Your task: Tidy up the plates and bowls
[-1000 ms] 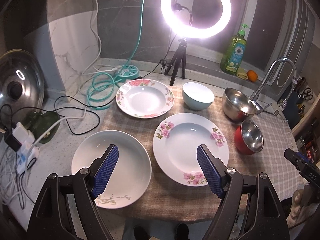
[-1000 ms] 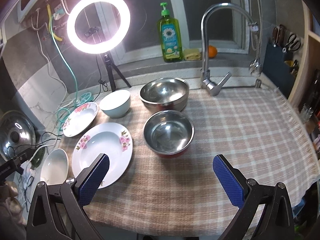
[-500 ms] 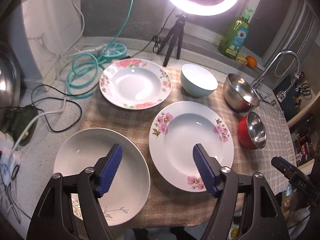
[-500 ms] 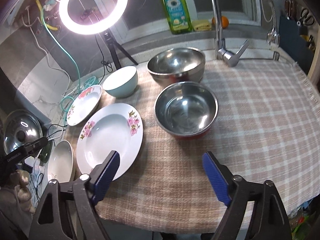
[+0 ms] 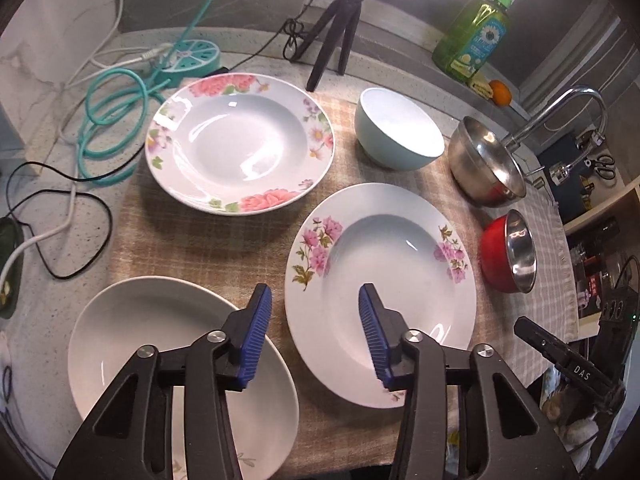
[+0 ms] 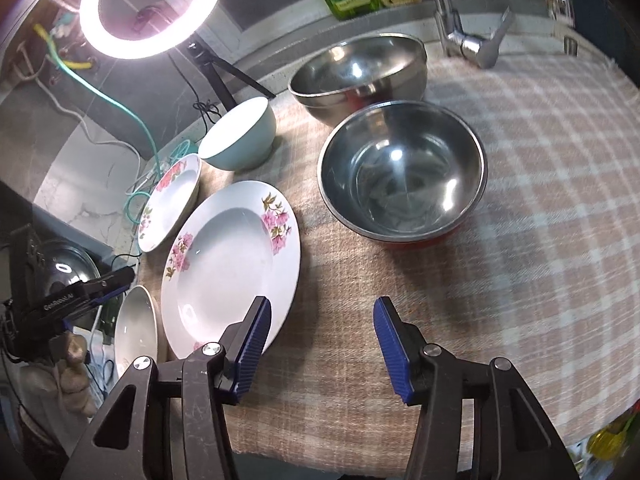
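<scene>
Both grippers half-open, just been closing, nothing gripped.
Left gripper (image 5: 316,320): pink-flower plate (image 5: 380,292) at 1 o'clock; right gripper (image 6: 322,340): it at 10.

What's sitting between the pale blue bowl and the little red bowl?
Only the big steel bowl stands between the pale blue bowl and the red bowl, on the checked cloth. The left wrist view shows it best.

The right gripper (image 6: 320,344), jaws just narrowing on nothing, hangs over checked cloth (image 6: 540,240) beside the pink-flowered plate (image 6: 228,264) and red-bottomed steel bowl (image 6: 402,172).
</scene>
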